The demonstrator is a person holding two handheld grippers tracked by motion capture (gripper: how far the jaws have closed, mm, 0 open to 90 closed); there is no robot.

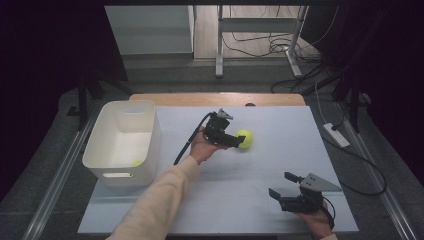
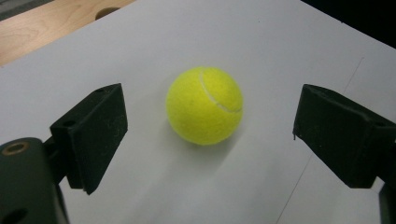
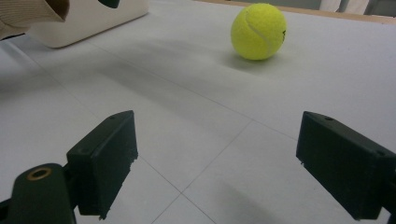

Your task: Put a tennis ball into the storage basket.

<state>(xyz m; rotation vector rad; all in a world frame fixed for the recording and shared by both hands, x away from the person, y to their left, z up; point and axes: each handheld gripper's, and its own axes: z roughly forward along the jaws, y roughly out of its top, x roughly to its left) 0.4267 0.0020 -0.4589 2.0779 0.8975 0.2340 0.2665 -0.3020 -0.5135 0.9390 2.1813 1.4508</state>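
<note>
Table (image 1: 280, 210) under white sheet takes up most of the high view, bare wood strip (image 1: 215, 99) along the far edge. White plastic bin (image 1: 122, 142) sits at the left side of the sheet, open top, handle slot on its near wall; small yellow-green thing (image 1: 136, 163) lies inside at the near right corner, too small to name. Cream sleeve (image 1: 160, 200) comes in from the near edge, angled toward table centre. Left gripper (image 1: 239, 141) held at centre, pointing right, cable trailing back toward the near left. Jaws spread wide; in the left gripper view the pads stand clear on both sides of the tennis ball (image 2: 204, 105), not touching it. Right gripper (image 1: 282, 185) sits near the right near corner, well apart from the ball, jaws spread with nothing between them, aimed left and far. Tennis ball rests on the sheet about centre, right of the bin, just at the left gripper's tips.
</note>
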